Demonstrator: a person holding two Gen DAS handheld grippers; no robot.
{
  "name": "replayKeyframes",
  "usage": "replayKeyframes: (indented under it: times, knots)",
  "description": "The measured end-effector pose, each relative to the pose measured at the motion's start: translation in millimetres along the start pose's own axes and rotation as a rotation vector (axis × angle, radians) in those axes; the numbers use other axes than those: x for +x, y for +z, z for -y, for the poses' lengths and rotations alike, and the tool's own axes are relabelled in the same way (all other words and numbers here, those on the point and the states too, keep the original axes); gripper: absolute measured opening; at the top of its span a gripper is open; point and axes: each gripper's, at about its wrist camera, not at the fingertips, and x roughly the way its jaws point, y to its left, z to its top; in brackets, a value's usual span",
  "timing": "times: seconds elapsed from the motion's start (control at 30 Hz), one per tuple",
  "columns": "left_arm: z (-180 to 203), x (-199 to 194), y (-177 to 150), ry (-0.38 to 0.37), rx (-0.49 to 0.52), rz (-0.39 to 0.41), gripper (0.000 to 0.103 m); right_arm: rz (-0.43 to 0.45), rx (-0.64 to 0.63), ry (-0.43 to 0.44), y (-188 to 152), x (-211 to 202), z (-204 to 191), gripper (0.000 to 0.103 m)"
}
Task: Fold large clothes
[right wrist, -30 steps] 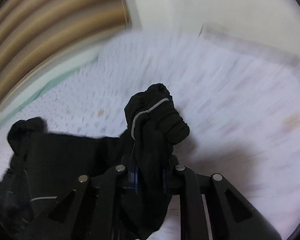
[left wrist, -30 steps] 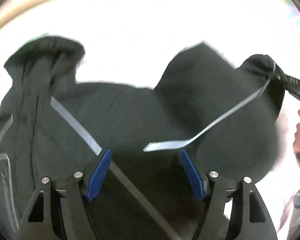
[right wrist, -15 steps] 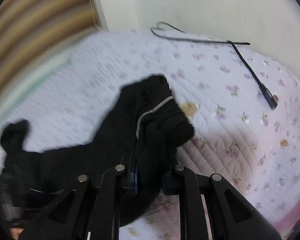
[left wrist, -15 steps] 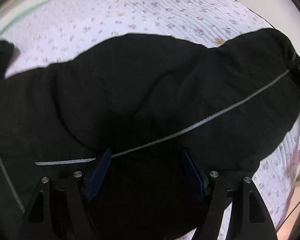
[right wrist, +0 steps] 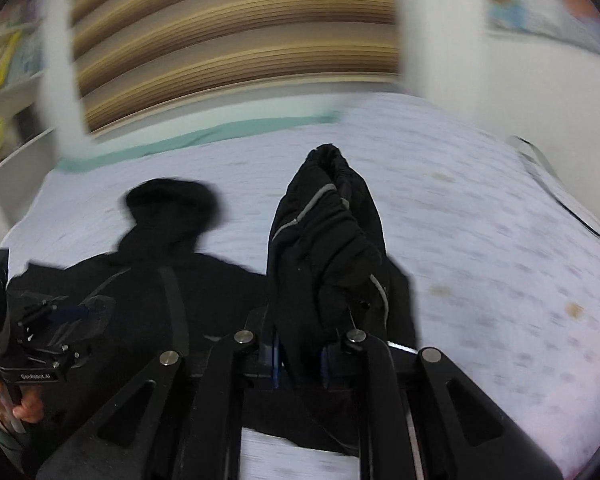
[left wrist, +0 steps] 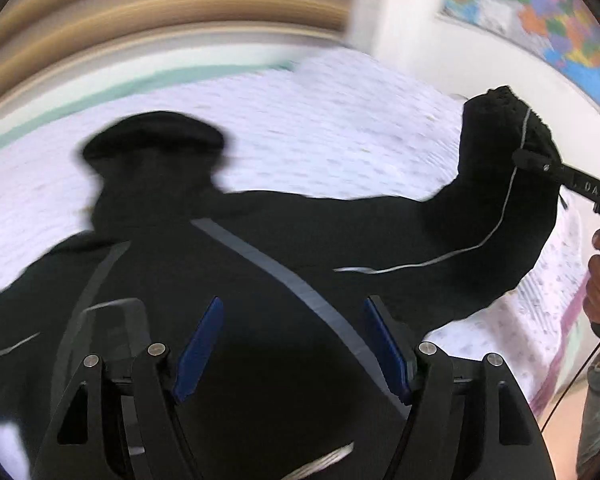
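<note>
A large black garment [left wrist: 284,240] with thin grey stripes lies spread on the white flowered bed [left wrist: 320,128]. My left gripper [left wrist: 292,344] hangs open just above the garment's middle, blue pads apart, holding nothing. My right gripper [right wrist: 298,356] is shut on a bunched sleeve end [right wrist: 324,232] of the garment, lifted above the bed. In the left wrist view the right gripper [left wrist: 540,164] shows at the far right, pinching that raised sleeve [left wrist: 500,136]. The other sleeve end [right wrist: 172,200] lies on the bed to the left.
A wooden slatted headboard [right wrist: 236,32] stands behind the bed. A shelf with books [right wrist: 8,68] is at the left. A coloured map [left wrist: 540,12] hangs on the wall at the right. A dark cable [right wrist: 560,196] lies on the bed's right side.
Both views have swung up toward the headboard. The right gripper has lifted the sleeve end higher and the garment has stretched out; the left gripper stays open over it.
</note>
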Motion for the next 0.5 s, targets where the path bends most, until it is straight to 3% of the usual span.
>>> replayKeyframes:
  times: [0.07,0.17,0.27,0.37,0.5]
  knots:
    - [-37,-31,-16,0.016,-0.057,-0.002,0.073,-0.008,-0.052,0.043,4,7,-49,0.016]
    - [-101,-60,-40,-0.078,-0.215,-0.005,0.073,-0.027,-0.141,0.105,7,24,-122,0.016]
    - [-151,-82,-65,-0.040,-0.306,0.025,0.073,-0.055,-0.201,0.137,1,51,-189,0.016]
    - [-188,-87,-83,-0.016,-0.344,0.020,0.073,-0.095,-0.236,0.170,-15,84,-244,0.016]
    - [-214,-81,-101,-0.080,-0.338,-0.034,0.073,-0.199,-0.246,0.237,-41,146,-304,0.017]
